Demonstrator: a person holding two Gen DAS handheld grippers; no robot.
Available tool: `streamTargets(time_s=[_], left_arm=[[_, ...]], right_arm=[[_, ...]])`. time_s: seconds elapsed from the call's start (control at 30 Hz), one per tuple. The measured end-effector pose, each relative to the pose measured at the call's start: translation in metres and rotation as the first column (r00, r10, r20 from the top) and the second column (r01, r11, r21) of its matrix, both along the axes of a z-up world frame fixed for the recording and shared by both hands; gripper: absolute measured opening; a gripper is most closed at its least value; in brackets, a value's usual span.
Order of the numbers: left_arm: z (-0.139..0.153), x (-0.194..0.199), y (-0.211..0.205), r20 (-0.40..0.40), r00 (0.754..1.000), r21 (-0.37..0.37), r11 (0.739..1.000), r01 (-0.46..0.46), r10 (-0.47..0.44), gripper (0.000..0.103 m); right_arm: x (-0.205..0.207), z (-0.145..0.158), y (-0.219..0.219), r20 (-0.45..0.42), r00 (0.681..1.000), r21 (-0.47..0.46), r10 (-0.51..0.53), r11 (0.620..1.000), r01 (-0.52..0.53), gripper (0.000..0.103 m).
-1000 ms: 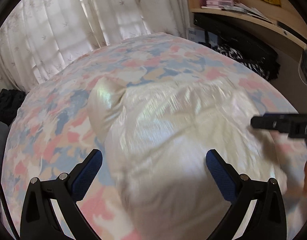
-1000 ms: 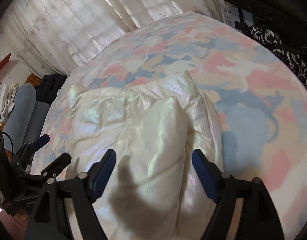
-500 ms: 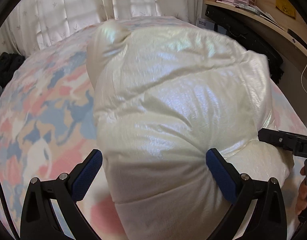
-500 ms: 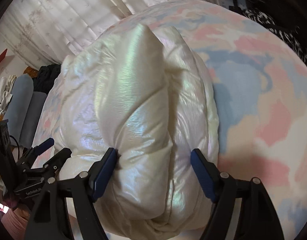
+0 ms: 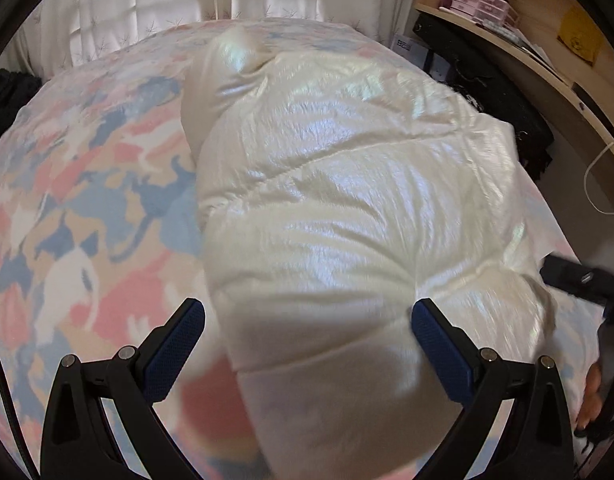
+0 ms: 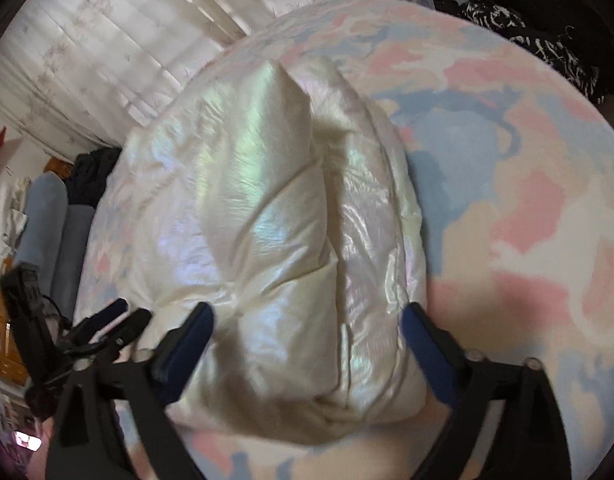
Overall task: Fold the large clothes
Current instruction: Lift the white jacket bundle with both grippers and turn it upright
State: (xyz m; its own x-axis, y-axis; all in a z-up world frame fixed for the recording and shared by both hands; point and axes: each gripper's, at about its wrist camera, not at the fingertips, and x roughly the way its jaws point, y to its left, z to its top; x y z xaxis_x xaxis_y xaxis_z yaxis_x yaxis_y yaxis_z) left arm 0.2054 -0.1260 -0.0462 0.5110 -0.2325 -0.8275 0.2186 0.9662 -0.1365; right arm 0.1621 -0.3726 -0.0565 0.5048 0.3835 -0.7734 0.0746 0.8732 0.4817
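Two grippers, left (image 5: 307, 332) and right (image 6: 307, 332), both spread wide around puffy jacket (image 5: 347, 200) (pearly white), on patterned bedspread (image 6: 507, 200)

support: bed (image 5: 87, 208) with pink, blue and cream patterned cover | on it: puffy pearly-white jacket (image 5: 347, 208), bundled in a mound, lying across the cover's middle | blur at near edge

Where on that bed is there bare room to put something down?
Bare bedspread lies right of the white puffy jacket, toward the black-and-white clothes. More lies left of it, toward the curtains. The middle is crowded: jacket and both hand-held grippers.
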Motion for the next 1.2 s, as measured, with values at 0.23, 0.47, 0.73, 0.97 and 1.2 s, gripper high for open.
streamTargets(time_s=[0.23,0.47,0.73,0.97,1.2], left_arm=[[0.020,-0.009,0.029,-0.042,0.999,-0.072,0.997,0.009,-0.012,0.102],[0.003,0.005,0.055,-0.108,0.993,-0.151,0.986,-0.064,0.048,0.102],[-0.037,0.032,0.066,-0.190,0.979,-0.264,0.956,-0.125,0.076,0.102],[-0.055,0.049,0.061,-0.203,0.979,-0.330,0.939,-0.094,0.026,0.103],[-0.079,0.067,0.070,-0.295,0.955,-0.463,0.878,-0.122,-0.023,0.103]], right_arm=[[-0.016,0.045,-0.013,0.064,0.998,0.056,0.003,0.998,-0.007,0.103],[-0.006,0.041,0.000,0.018,0.998,-0.028,0.068,0.997,-0.068,0.103],[0.035,0.003,0.005,-0.082,0.994,-0.070,0.074,0.994,-0.080,0.103],[0.061,-0.030,-0.013,-0.139,0.988,-0.024,0.066,0.997,-0.070,0.103],[0.080,-0.078,-0.034,-0.204,0.972,0.237,0.117,0.969,-0.067,0.103]])
